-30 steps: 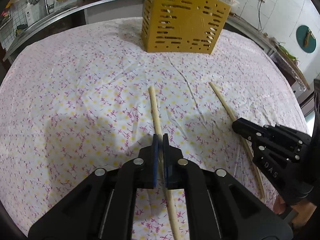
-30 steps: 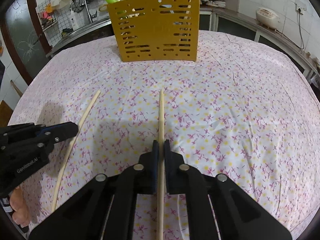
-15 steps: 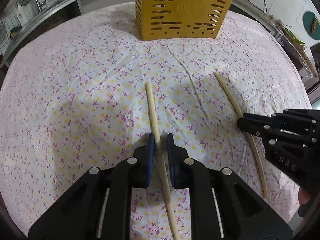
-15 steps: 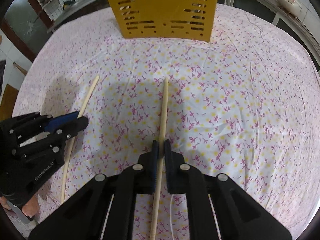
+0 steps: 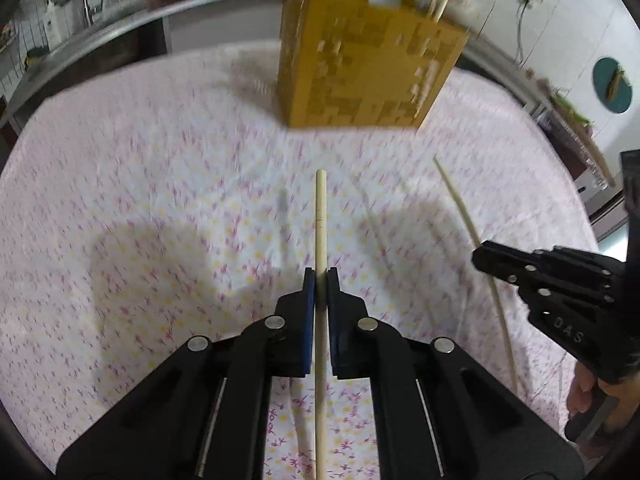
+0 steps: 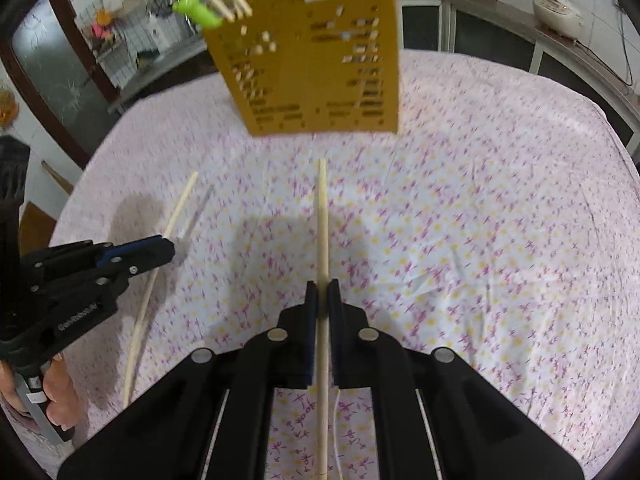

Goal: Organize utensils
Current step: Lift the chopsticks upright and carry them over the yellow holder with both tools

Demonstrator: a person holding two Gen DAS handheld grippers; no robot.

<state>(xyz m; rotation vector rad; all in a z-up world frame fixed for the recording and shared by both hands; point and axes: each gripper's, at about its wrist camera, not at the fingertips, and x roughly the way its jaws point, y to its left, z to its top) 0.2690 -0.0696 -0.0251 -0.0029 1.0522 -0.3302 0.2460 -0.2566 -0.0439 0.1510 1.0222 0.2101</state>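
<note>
My left gripper (image 5: 320, 276) has its jaws closing onto a pale wooden chopstick (image 5: 320, 208), which the blue pads pinch so that it points ahead, lifted off the cloth. My right gripper (image 6: 322, 290) is shut on a second chopstick (image 6: 322, 208), also raised. Each view shows the other tool at its side: the right gripper (image 5: 480, 254) with its chopstick (image 5: 460, 200), and the left gripper (image 6: 168, 246) with its chopstick (image 6: 180, 208). A yellow slotted utensil holder (image 5: 360, 68) (image 6: 312, 68) stands ahead with chopsticks, a green handle and a blue spoon in it.
A floral tablecloth (image 6: 480, 220) covers the round table. Behind it run a kitchen counter and sink (image 5: 100, 36); a rice cooker (image 6: 558, 14) sits at the back right. A person's hand (image 6: 60, 404) holds the left tool.
Both grippers have risen with their chopsticks, which now hang above the cloth and cast shadows. The left chopstick has straightened between the jaws. The holder looks nearer and blurred.
</note>
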